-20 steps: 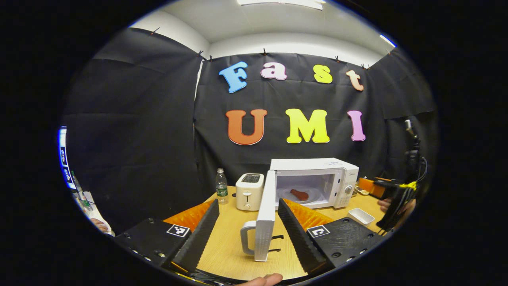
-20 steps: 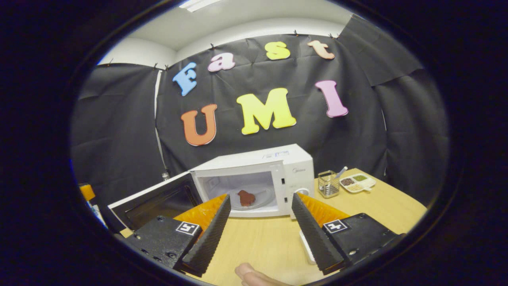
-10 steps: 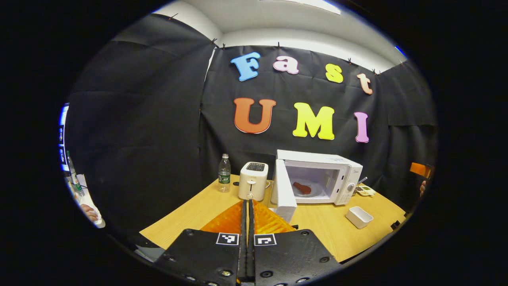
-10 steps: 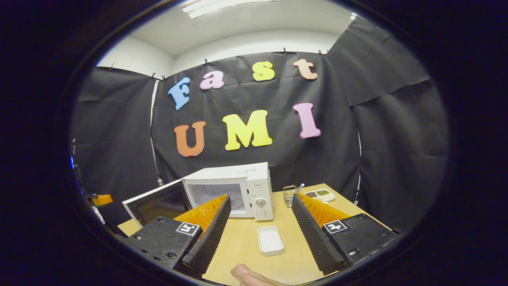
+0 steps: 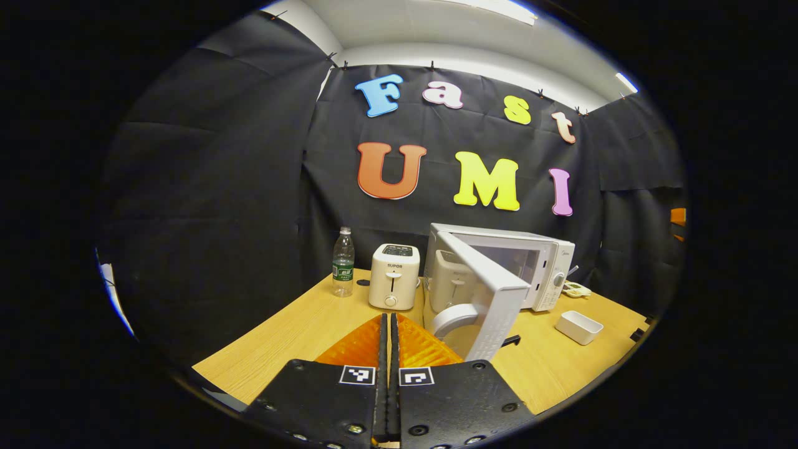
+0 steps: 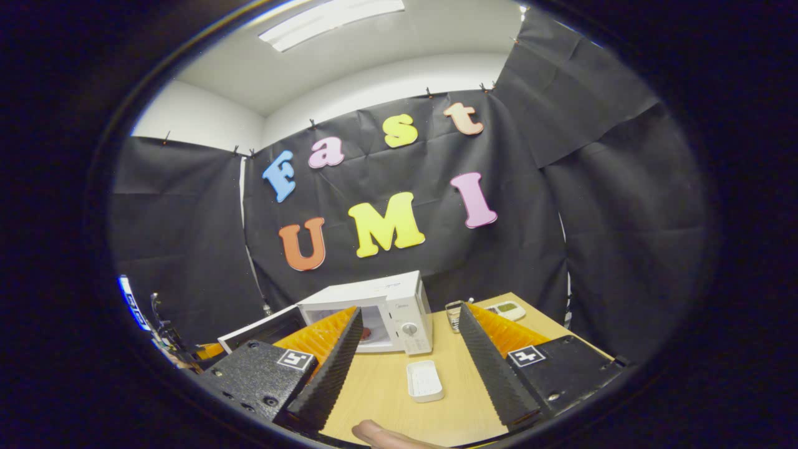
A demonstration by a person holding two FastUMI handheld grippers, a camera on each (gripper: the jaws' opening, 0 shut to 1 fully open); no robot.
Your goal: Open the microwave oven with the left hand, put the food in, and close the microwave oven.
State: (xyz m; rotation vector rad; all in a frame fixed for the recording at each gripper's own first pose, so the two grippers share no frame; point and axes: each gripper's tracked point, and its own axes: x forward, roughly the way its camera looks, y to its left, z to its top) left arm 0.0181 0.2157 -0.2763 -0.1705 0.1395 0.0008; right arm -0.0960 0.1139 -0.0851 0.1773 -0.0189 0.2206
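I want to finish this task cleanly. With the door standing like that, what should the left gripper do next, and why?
Probably push the microwave door the rest of the way shut with the closed left gripper. The door still stands ajar from the microwave, the food already lies inside, and the left fingers are pressed together just beside the door's handle, holding nothing.

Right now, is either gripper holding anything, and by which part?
Nothing is held. The left gripper is shut on nothing, short of the door; the right gripper is open and empty.
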